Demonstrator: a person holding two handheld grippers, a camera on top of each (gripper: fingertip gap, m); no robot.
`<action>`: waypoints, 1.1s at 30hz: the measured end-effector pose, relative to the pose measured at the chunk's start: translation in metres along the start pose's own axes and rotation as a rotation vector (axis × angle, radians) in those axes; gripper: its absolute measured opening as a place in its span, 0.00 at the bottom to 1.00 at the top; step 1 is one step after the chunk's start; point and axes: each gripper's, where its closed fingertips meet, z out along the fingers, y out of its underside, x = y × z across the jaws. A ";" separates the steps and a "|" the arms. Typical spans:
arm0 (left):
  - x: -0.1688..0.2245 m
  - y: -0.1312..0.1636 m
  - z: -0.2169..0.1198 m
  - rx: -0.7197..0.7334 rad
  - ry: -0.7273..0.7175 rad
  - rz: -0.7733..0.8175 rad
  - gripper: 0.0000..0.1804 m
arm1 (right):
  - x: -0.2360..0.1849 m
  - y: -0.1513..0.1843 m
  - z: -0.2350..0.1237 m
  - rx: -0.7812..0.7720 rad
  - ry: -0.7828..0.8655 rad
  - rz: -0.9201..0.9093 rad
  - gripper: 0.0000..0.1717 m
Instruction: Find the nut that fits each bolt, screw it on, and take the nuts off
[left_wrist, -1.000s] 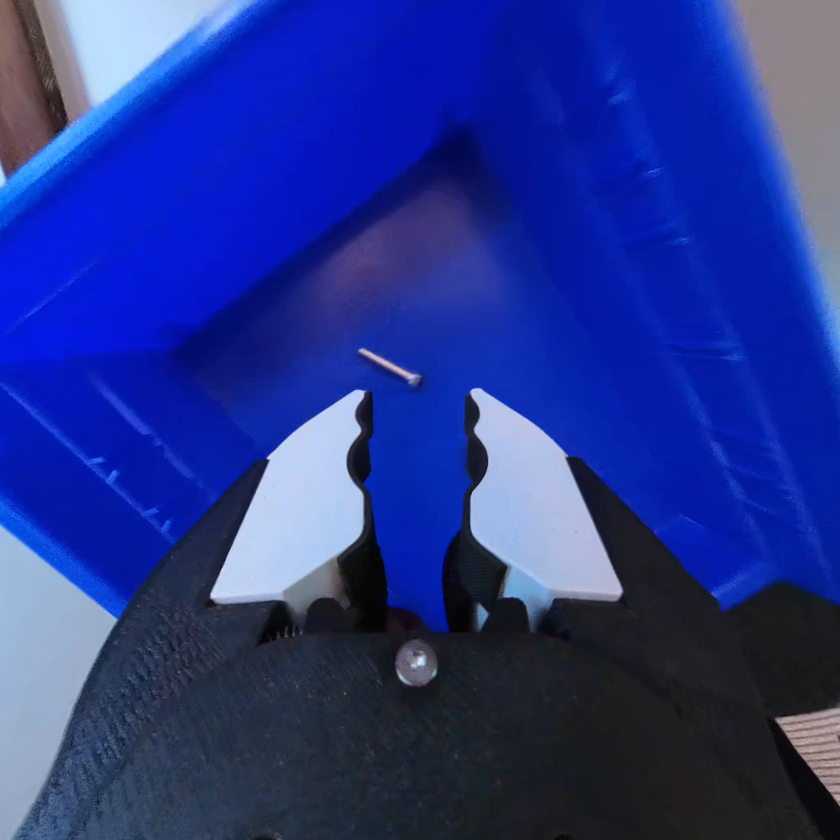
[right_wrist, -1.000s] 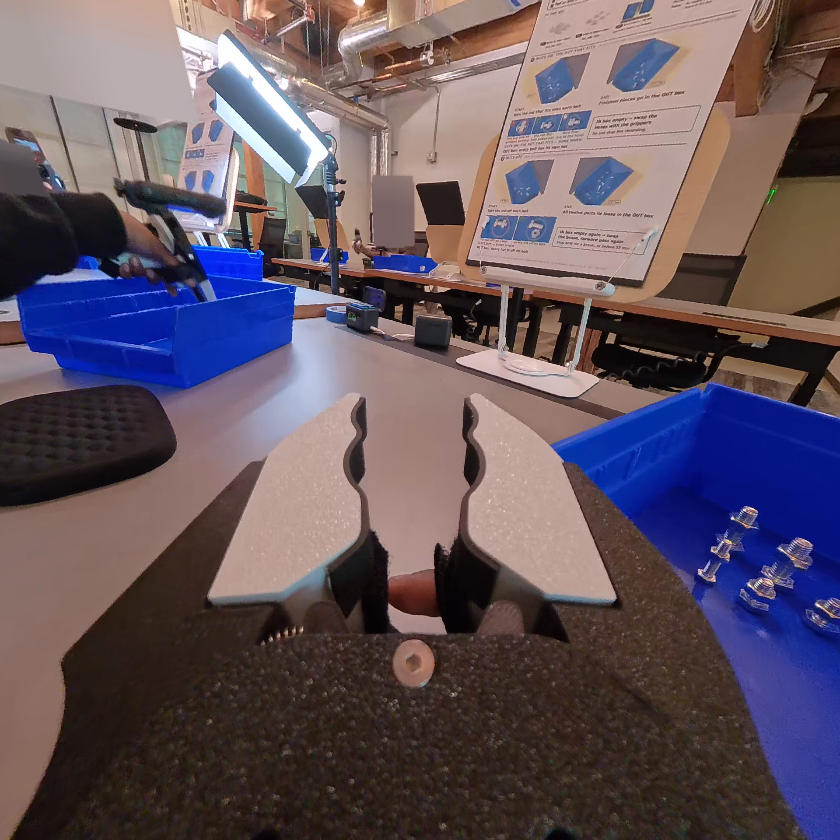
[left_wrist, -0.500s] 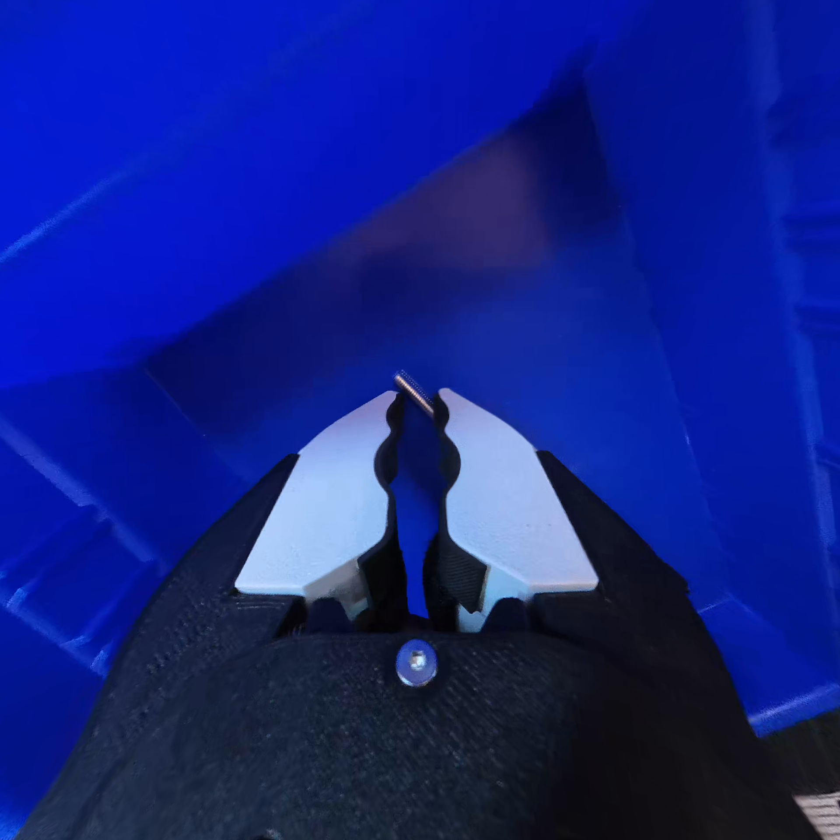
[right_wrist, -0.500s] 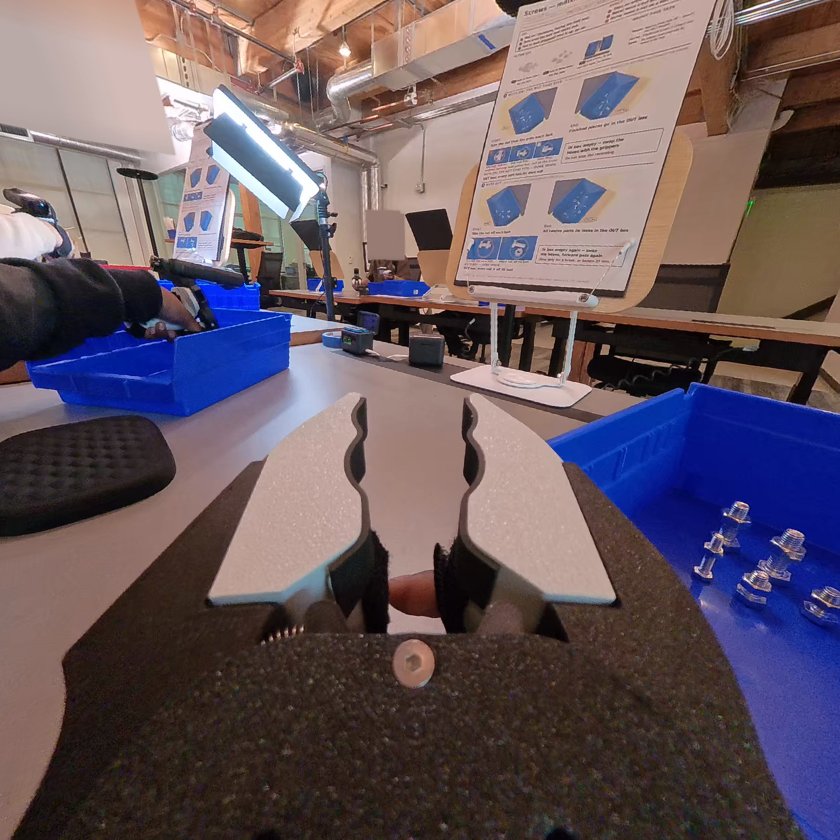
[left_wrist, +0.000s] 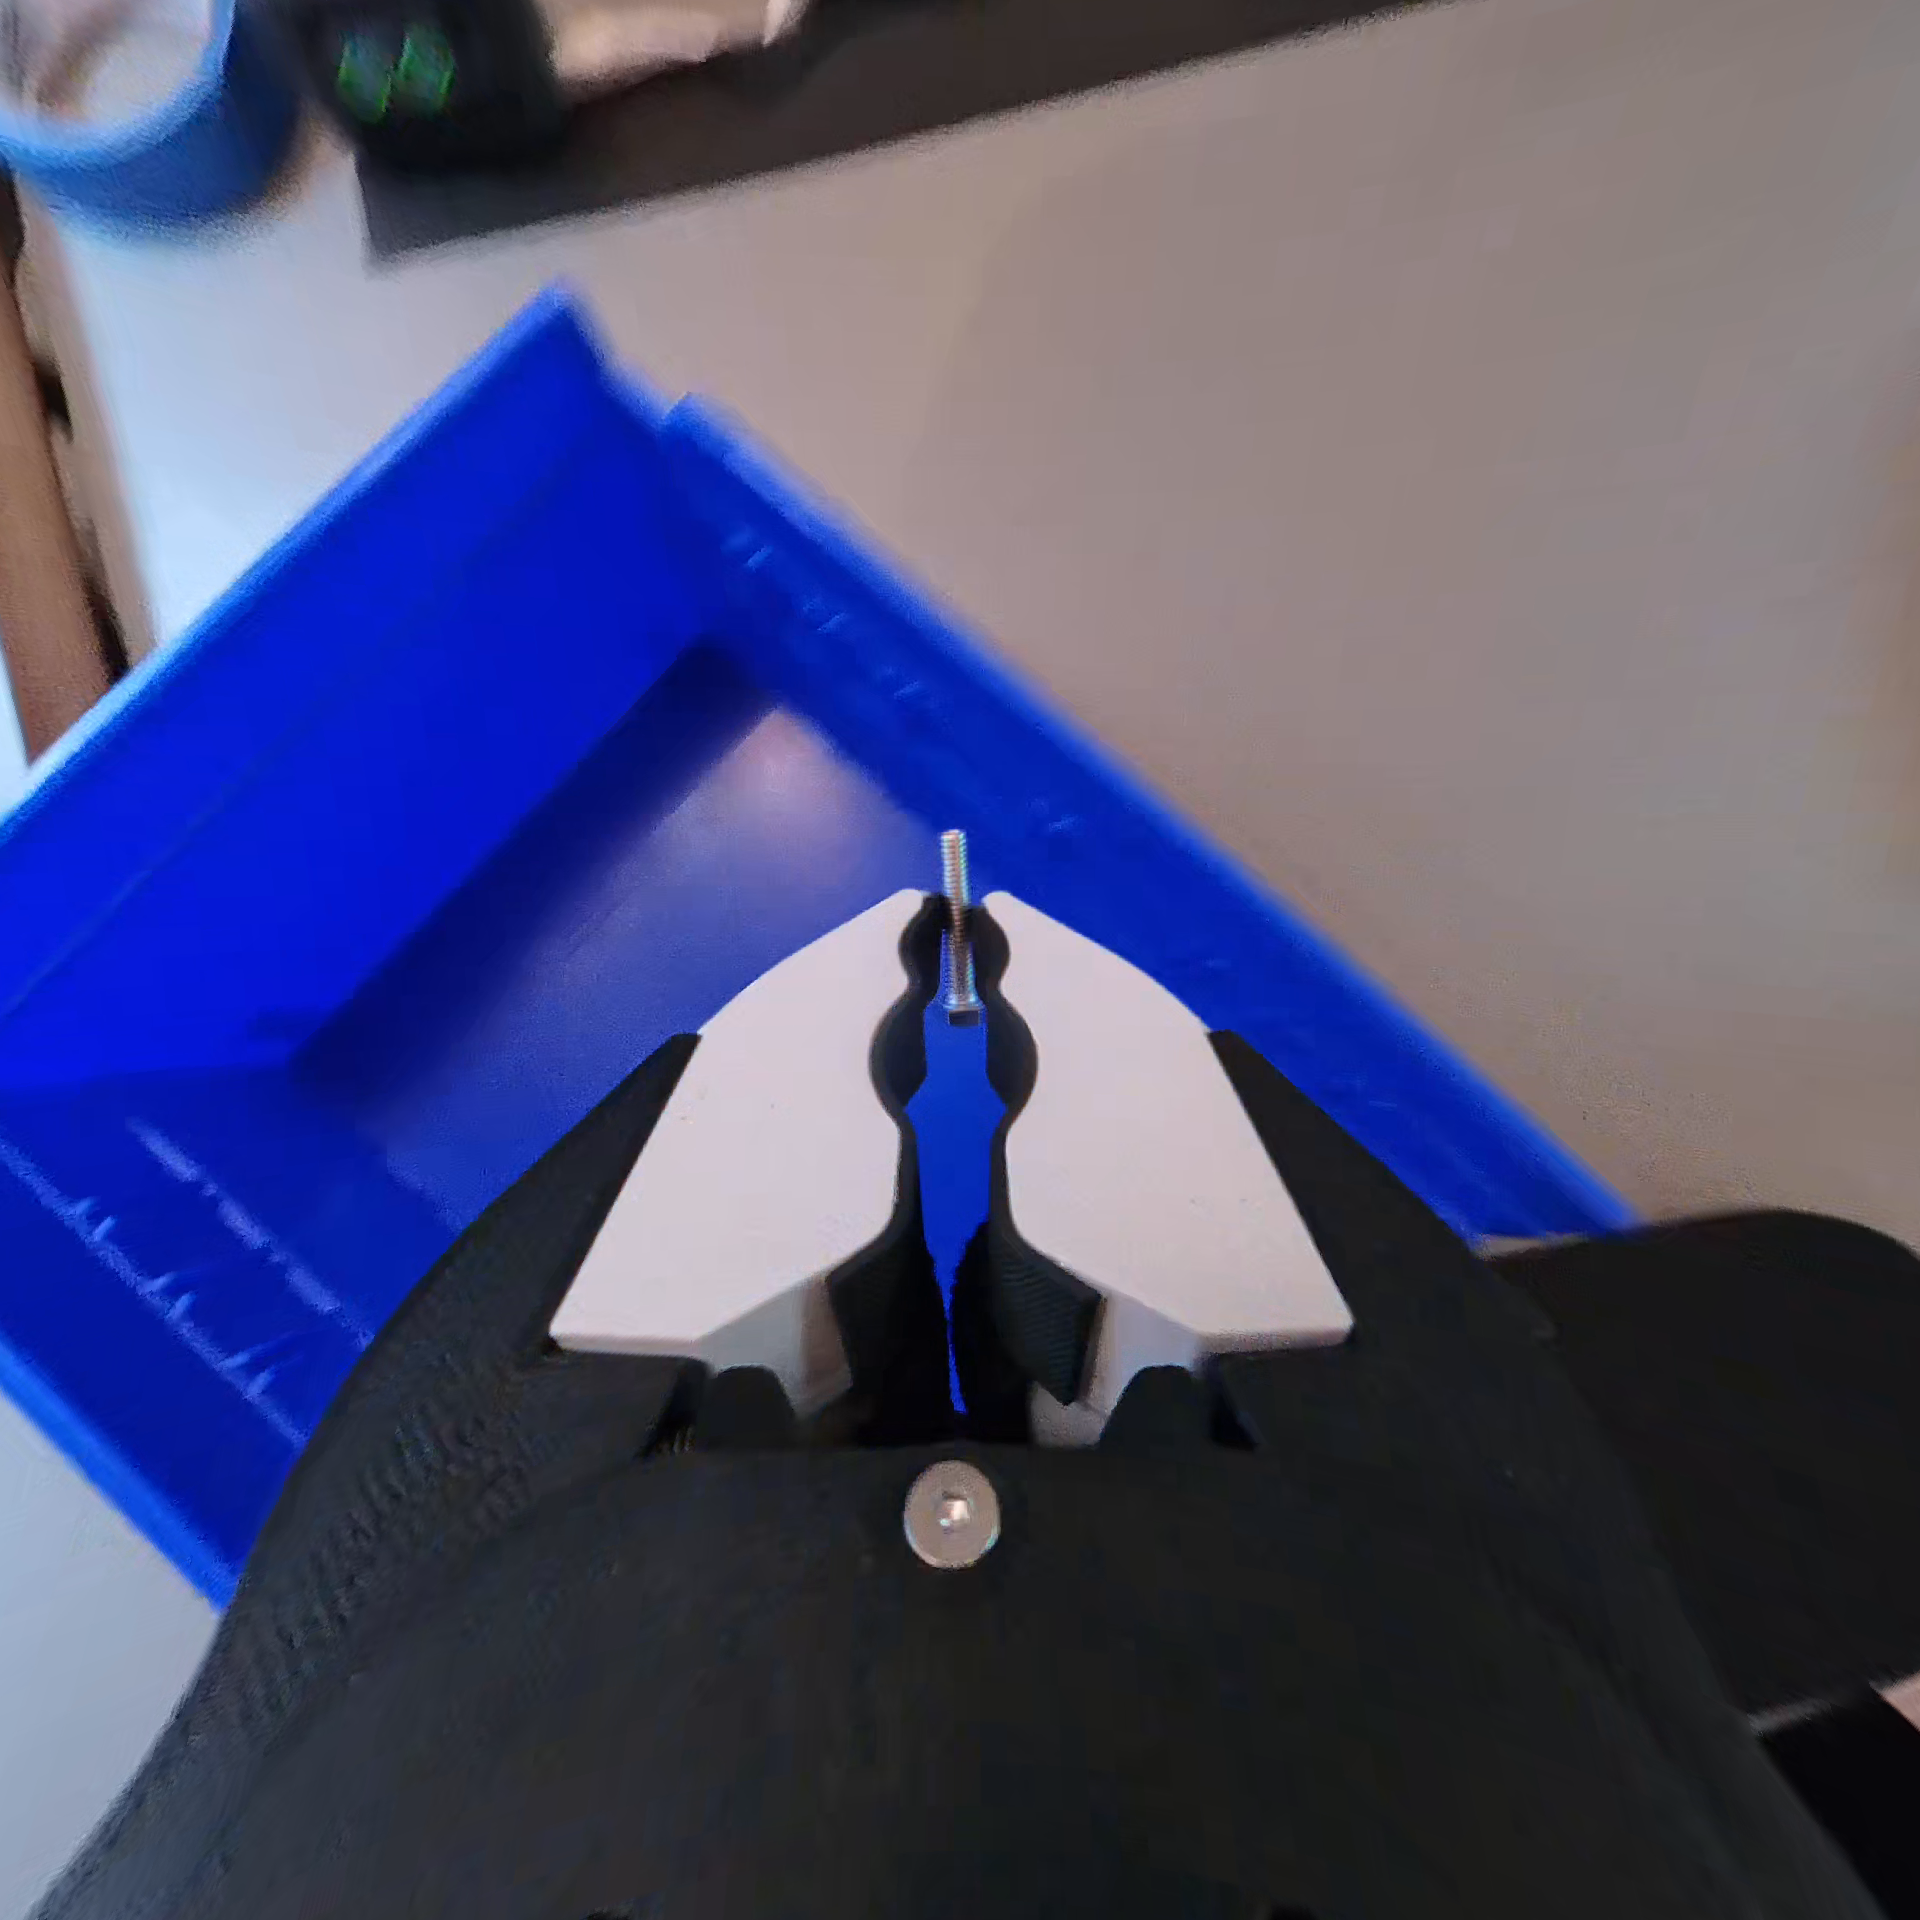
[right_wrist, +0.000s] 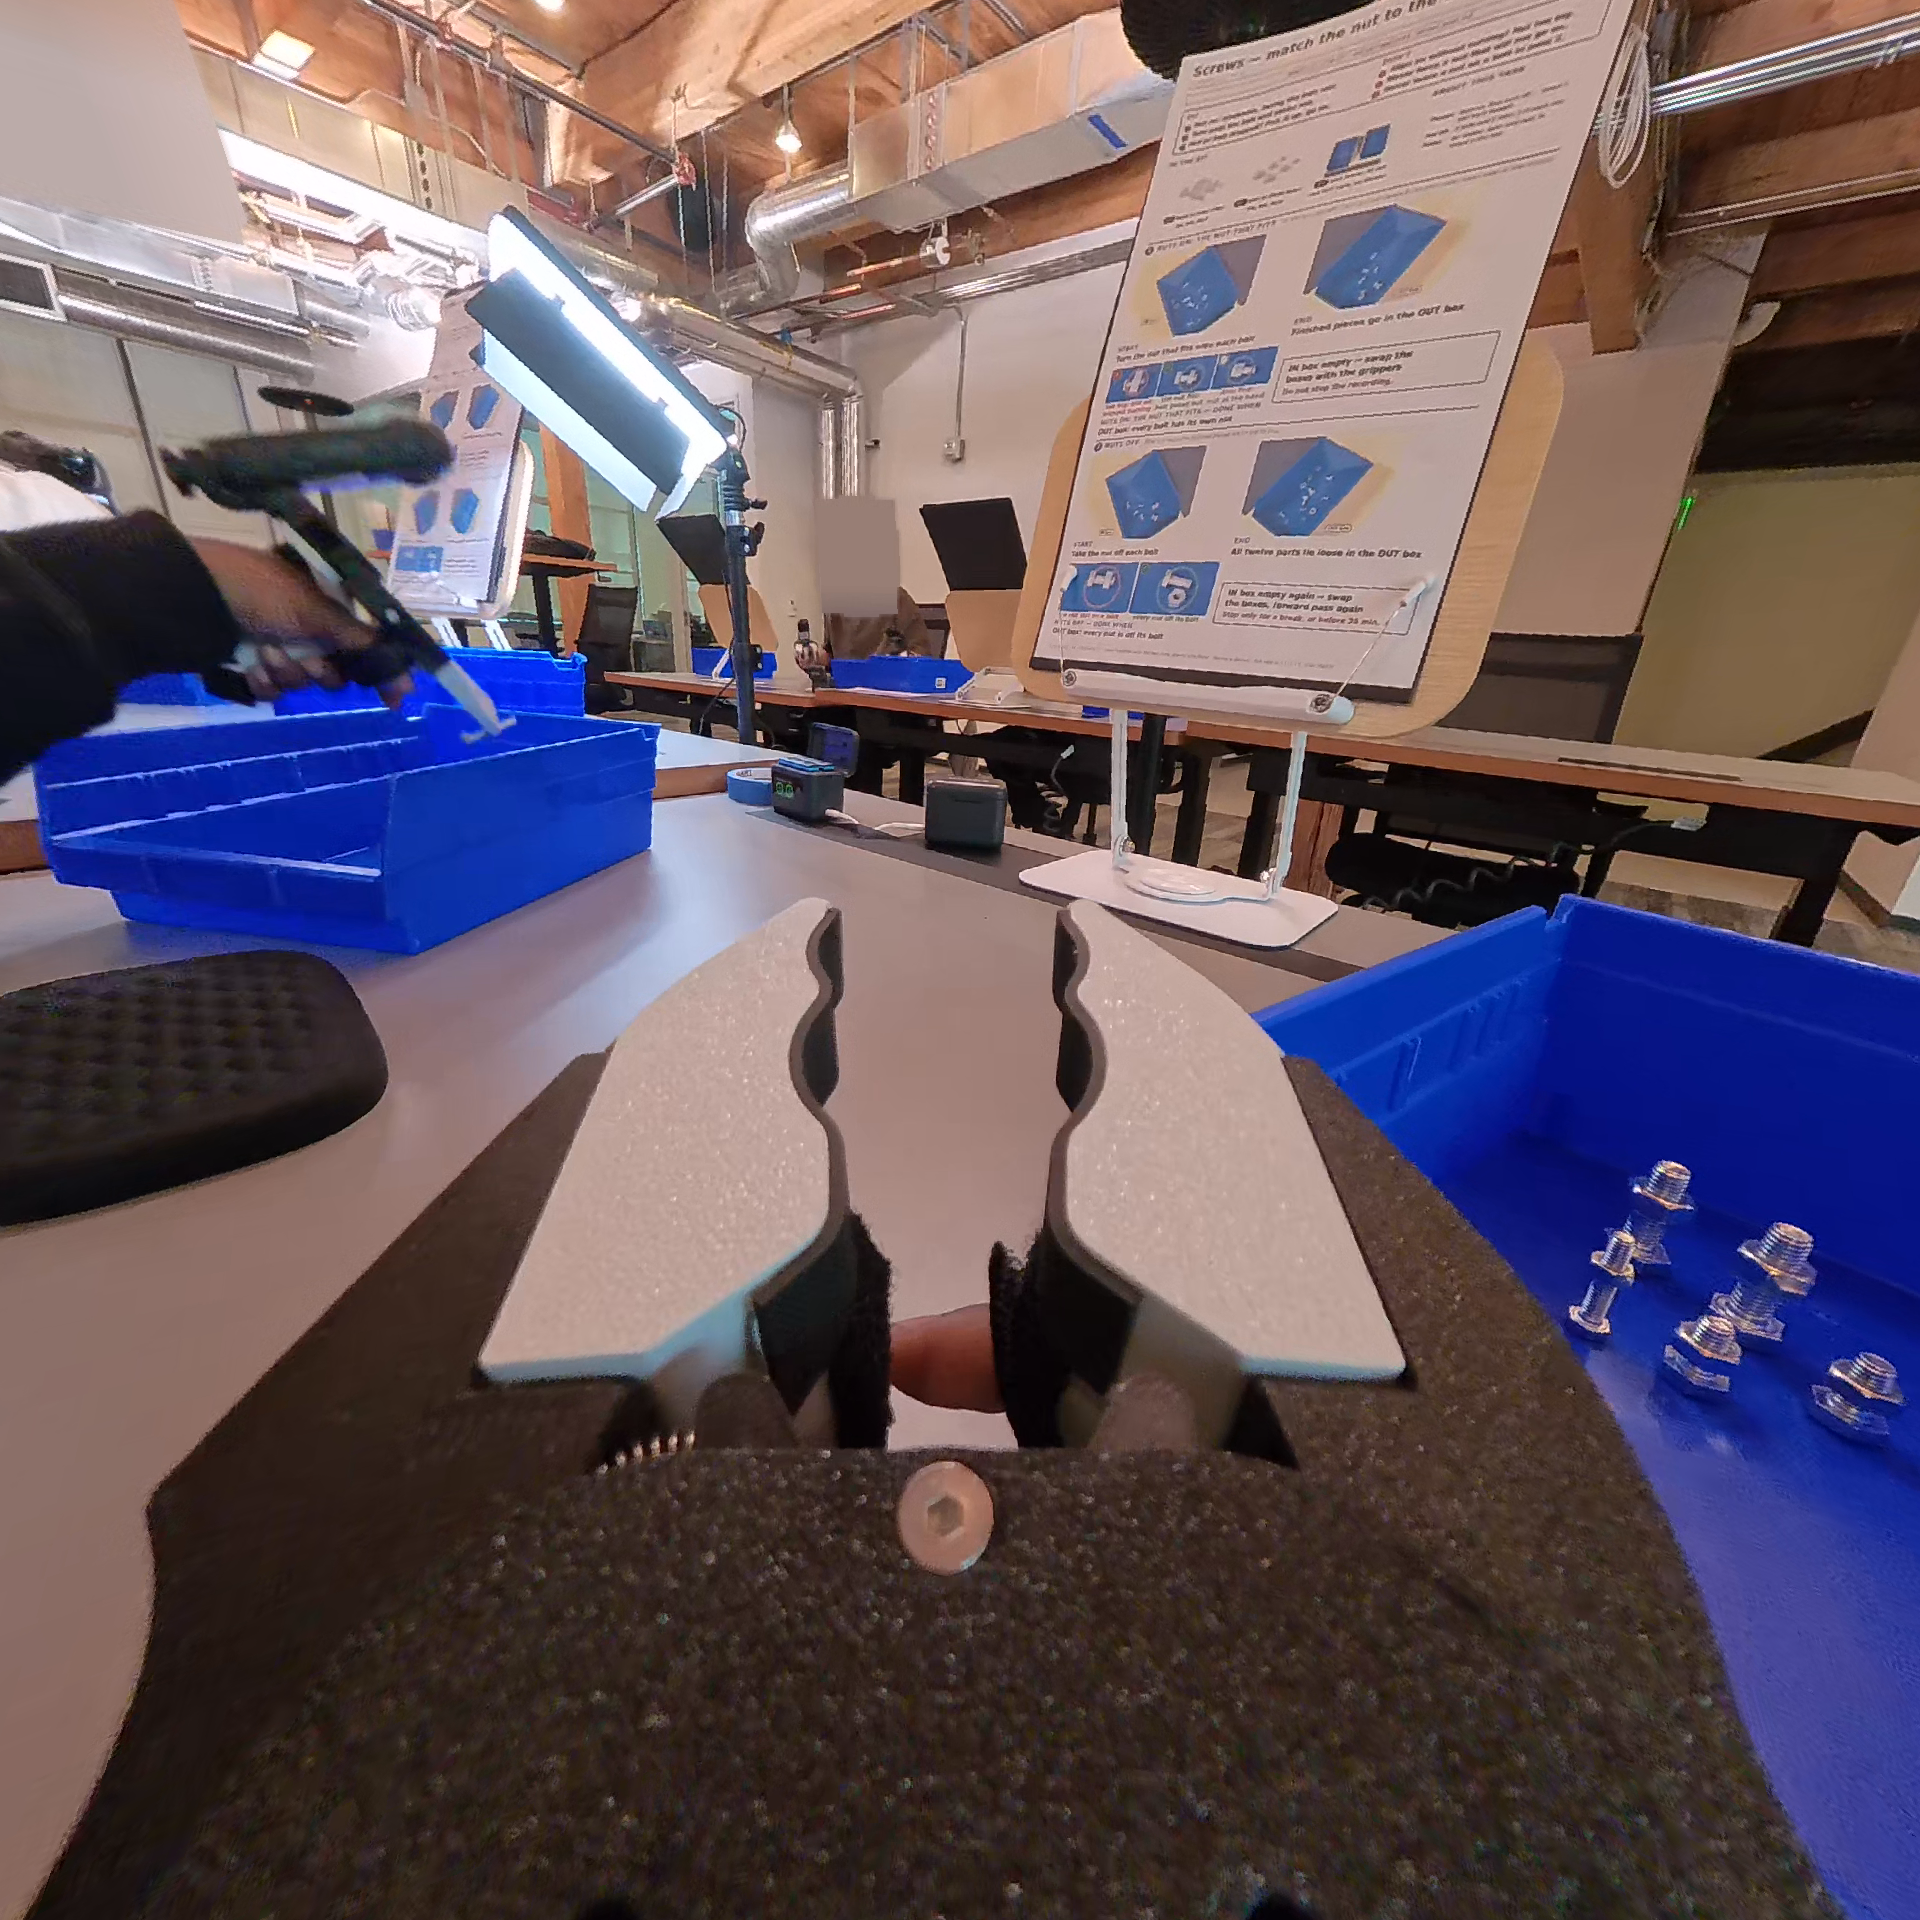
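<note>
My left gripper (left_wrist: 954, 914): clamped on a small silver bolt (left_wrist: 955, 940) — tips pressed on its threaded shank, head toward me, threaded end poking out past the tips.
Where the bolt is: in the air over a corner of the left blue bin (left_wrist: 416, 852), clear of the bin's floor.
My right gripper (right_wrist: 945, 935): fingers spread well apart, nothing between them — only bare grey table (right_wrist: 935, 1039) shows in the gap.
Right blue bin (right_wrist: 1714, 997): just beside my right gripper, holding several bolts with nuts on them (right_wrist: 1725, 1320).
Black mat (right_wrist: 156, 1070): on the table, between the left bin and my right gripper.
Instruction board (right_wrist: 1320, 343): upright on a white stand, farther back.
</note>
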 end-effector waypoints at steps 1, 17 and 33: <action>0.020 -0.008 -0.011 0.049 0.041 0.033 0.03 | 0.000 0.000 0.000 0.000 0.001 -0.001 0.23; 0.289 0.058 0.048 -0.110 0.556 0.366 0.03 | 0.001 0.002 0.000 0.002 0.000 0.007 0.21; 0.297 0.078 0.067 -0.228 0.556 0.397 0.03 | 0.001 0.003 0.001 0.001 0.001 0.011 0.21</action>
